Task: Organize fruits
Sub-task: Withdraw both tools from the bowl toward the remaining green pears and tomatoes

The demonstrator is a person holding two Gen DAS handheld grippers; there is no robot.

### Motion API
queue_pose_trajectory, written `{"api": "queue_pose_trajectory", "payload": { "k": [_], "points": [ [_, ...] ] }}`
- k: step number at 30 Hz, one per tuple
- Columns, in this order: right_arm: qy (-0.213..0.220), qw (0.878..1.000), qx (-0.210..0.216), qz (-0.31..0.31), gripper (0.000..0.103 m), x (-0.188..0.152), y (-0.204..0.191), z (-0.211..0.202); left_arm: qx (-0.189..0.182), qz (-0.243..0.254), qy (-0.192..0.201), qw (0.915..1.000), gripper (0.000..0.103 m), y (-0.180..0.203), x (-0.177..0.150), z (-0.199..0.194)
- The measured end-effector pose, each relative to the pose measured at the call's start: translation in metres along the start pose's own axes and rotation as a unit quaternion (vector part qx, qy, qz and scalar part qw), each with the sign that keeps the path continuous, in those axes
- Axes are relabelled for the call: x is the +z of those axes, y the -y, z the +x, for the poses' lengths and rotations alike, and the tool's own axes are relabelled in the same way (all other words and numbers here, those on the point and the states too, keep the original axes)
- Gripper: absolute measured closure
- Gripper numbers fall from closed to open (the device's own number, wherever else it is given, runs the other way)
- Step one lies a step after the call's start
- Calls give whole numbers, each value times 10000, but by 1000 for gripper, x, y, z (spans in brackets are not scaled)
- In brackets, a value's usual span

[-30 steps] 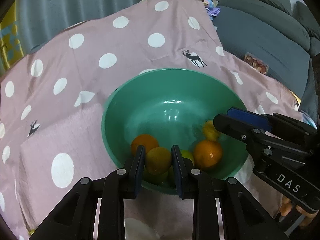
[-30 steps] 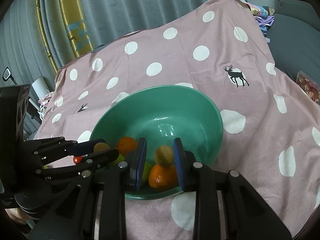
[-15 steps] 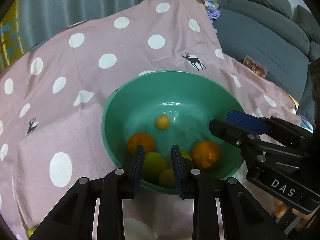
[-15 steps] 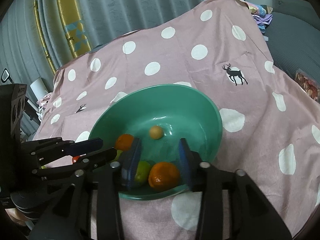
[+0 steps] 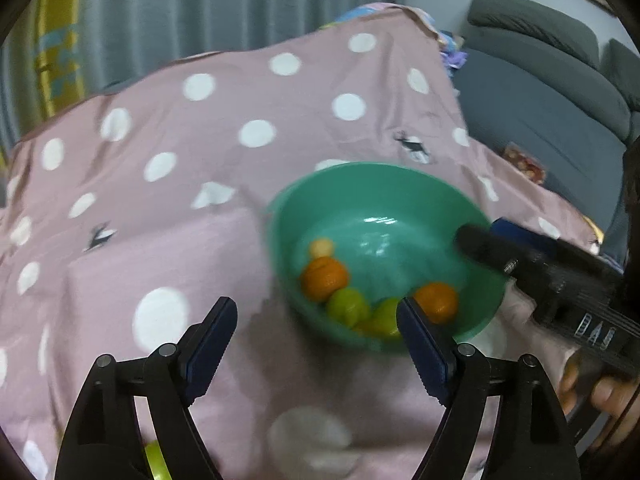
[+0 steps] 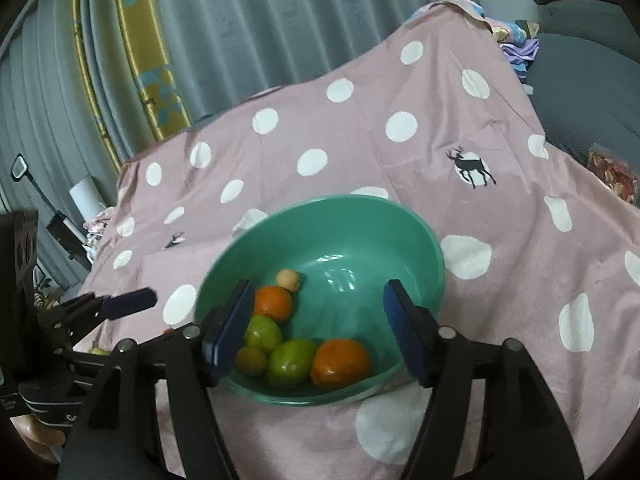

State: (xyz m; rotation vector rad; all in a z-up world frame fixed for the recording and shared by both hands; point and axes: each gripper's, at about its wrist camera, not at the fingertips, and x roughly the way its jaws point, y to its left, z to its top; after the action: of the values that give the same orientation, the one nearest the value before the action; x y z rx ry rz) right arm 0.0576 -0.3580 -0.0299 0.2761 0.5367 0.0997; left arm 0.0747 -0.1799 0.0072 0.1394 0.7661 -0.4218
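Note:
A green bowl (image 6: pixel 424 248) (image 5: pixel 448 208) sits on a pink polka-dot cloth. It holds two oranges (image 6: pixel 340 362) (image 6: pixel 274 303), two green fruits (image 6: pixel 292 362), a small brownish fruit (image 6: pixel 251 361) and a small pale yellow fruit (image 6: pixel 287 279). My right gripper (image 6: pixel 320 330) is open and empty, its fingers standing either side of the bowl's near half. My left gripper (image 5: pixel 314 344) is open and empty, left of and in front of the bowl. The right gripper shows in the left wrist view (image 5: pixel 552 272), and the left gripper shows in the right wrist view (image 6: pixel 108 308).
A green fruit (image 5: pixel 156 462) lies on the pink cloth (image 5: pixel 160 232) at the bottom left by my left gripper. A grey sofa (image 5: pixel 540 92) stands at the right with a snack packet (image 5: pixel 524 162) on it. Grey curtains (image 6: pixel 240 20) hang behind.
Both grippers opened wide. The left let a green fruit drop into the bowl and swung left; the right released the small yellow fruit, which rolled to the bowl's far left.

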Motion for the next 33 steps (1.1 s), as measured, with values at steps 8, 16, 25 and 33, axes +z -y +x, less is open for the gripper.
{"api": "queue_pose_trajectory", "payload": {
  "k": [8, 16, 25, 33],
  "points": [
    [-150, 9928, 1178, -158, 30, -5, -37, 1, 517, -708, -241, 9959, 21, -74, -53, -36],
    [-842, 9673, 2329, -542, 30, -28, -100, 14, 831, -1085, -508, 9893, 21, -123, -106, -68],
    [-1660, 9601, 2154, -653, 30, -66, -125, 40, 783, -1280, -579, 9870, 21, -148, -141, -83],
    [-1927, 9545, 2019, -1053, 33, -78, -153, 47, 513, -1527, -375, 9862, 21, -163, -145, -84]
  ]
}}
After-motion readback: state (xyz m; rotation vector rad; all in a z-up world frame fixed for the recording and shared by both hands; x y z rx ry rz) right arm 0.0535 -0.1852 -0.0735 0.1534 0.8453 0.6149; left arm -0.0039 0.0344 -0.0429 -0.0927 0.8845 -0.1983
